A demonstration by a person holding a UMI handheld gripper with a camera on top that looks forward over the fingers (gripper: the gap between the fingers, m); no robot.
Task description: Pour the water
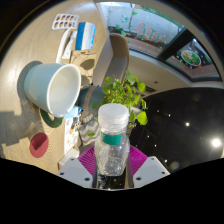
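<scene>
Gripper point(112, 160) is clenching the upright bottle point(112, 138); pale cup point(55, 85) is lying beyond it, leftward.

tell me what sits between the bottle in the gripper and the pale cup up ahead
In the gripper view, the bottle is held between the pink pads of the gripper. Between it and the tilted cup stands a small clear glass.

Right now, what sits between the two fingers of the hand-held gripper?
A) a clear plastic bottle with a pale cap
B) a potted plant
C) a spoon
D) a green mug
A: the clear bottle with its pale cap stands upright between the purple pads of the hand-held gripper, which press on its sides; the leafy plant is beyond it.
</scene>
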